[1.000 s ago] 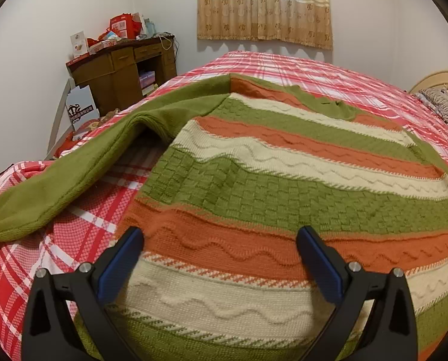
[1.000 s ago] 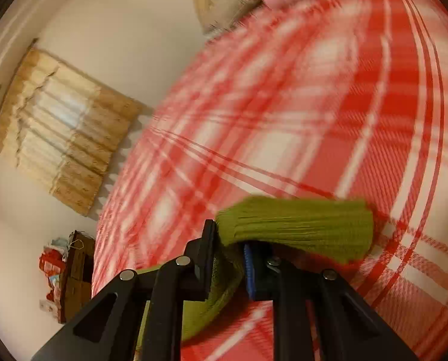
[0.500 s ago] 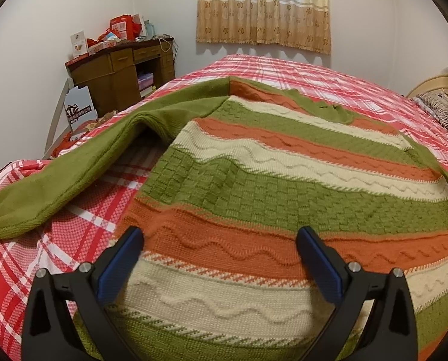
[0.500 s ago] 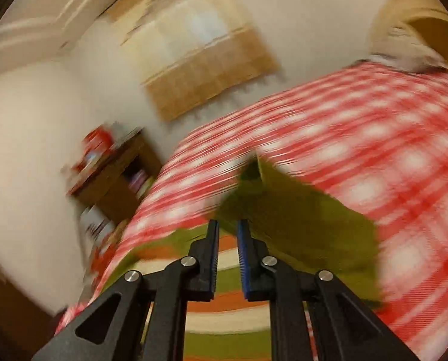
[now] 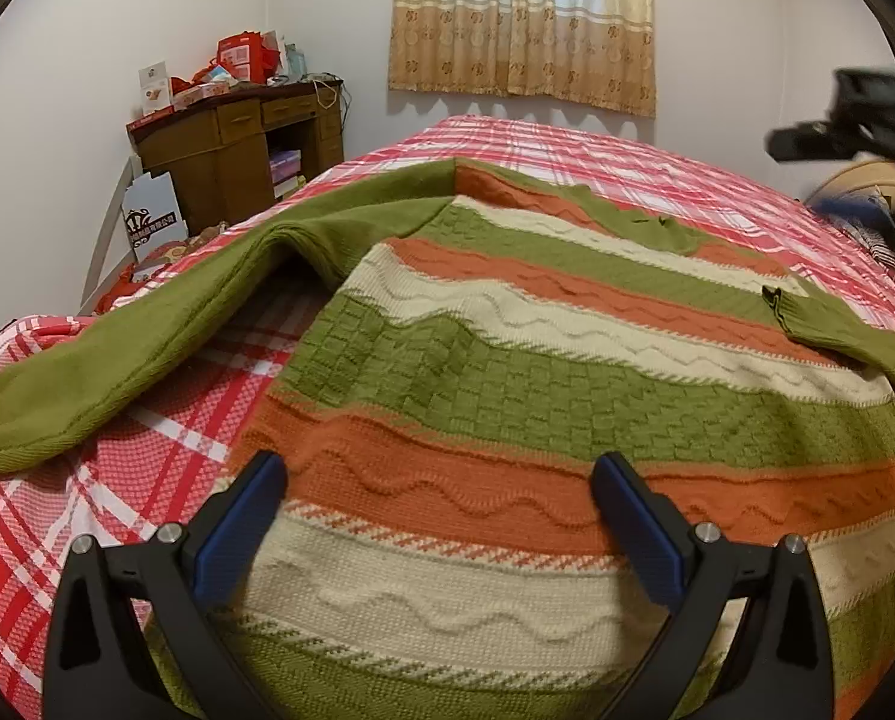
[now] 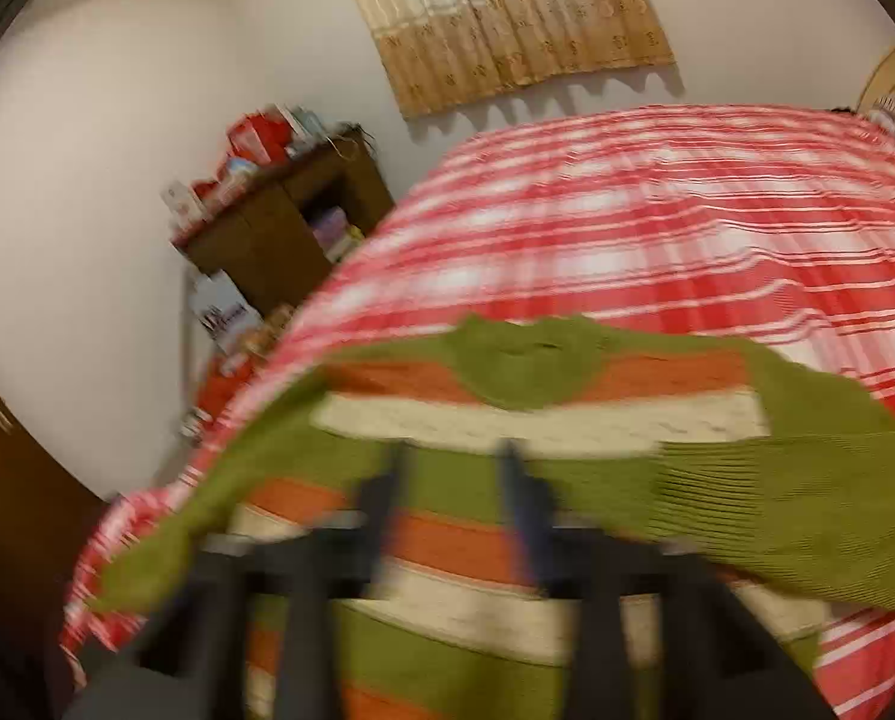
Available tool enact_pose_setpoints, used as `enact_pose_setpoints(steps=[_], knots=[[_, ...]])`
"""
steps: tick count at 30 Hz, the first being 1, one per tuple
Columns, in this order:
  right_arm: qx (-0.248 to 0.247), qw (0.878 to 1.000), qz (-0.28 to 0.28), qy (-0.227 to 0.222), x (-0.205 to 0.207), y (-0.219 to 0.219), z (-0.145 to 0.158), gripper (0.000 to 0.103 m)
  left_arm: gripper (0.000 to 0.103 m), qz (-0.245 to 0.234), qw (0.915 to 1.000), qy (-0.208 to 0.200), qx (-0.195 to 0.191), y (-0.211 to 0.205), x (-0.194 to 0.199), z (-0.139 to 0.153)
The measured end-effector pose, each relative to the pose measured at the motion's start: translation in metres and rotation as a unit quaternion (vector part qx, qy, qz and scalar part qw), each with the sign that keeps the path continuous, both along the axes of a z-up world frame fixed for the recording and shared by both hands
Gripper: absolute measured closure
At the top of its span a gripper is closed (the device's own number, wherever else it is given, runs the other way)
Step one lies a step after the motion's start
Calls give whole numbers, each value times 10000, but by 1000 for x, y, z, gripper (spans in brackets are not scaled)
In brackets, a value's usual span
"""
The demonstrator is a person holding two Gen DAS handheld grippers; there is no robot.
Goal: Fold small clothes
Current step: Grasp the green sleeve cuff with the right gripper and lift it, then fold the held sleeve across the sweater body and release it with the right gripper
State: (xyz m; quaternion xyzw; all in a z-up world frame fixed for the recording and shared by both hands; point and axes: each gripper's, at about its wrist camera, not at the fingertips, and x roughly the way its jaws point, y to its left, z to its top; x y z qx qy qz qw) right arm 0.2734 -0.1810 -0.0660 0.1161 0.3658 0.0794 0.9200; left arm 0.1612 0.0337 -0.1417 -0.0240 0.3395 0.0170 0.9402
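Note:
A knitted sweater with green, orange and cream stripes lies spread on the red plaid bed. Its left green sleeve stretches out to the left. Its right green sleeve lies folded across the body. My left gripper is open and empty, low over the sweater's hem. My right gripper is blurred, open and empty above the sweater; the folded sleeve lies to its right. It also shows in the left wrist view, high at the right.
A brown wooden desk with red boxes stands against the far left wall. A curtained window is behind the bed. Pillows and a headboard are at the right edge.
My right gripper carried the right sleeve over the sweater's body, let it go and opened, then lifted away. The sleeve now lies folded across the body. My left gripper stayed put.

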Motion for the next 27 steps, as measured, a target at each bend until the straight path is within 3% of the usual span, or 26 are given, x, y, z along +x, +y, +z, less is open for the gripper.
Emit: enact_pose_setpoints(steps=[6, 8, 12, 13, 14, 15, 18, 22, 27], knots=[[-889, 9945, -261, 478, 5, -32, -41, 20, 0, 2, 10000, -2, 11, 0, 0, 0], [-962, 9929, -255, 657, 14, -33, -57, 28, 0, -2, 10000, -4, -4, 0, 0, 0], [-1111, 9902, -363, 763, 27, -32, -78, 29, 0, 1, 10000, -5, 4, -1, 1, 0], [-1230, 9890, -399, 718, 27, -31, -78, 33, 0, 0, 10000, -7, -2, 0, 0, 0], [-1308, 9876, -479, 720, 27, -32, -77, 53, 0, 0, 10000, -7, -2, 0, 0, 0], [-1251, 9879, -541, 734, 26, -38, -75, 72, 0, 0, 10000, -7, -1, 0, 0, 0], [-805, 9908, -661, 865, 24, -60, -73, 93, 0, 1, 10000, -8, 2, 0, 0, 0], [-20, 9925, -766, 949, 18, -81, -69, 95, 0, 0, 10000, -11, -3, -1, 0, -1], [312, 9972, -631, 268, 8, -65, -12, 96, 0, 2, 10000, -12, 1, 0, 0, -1]])
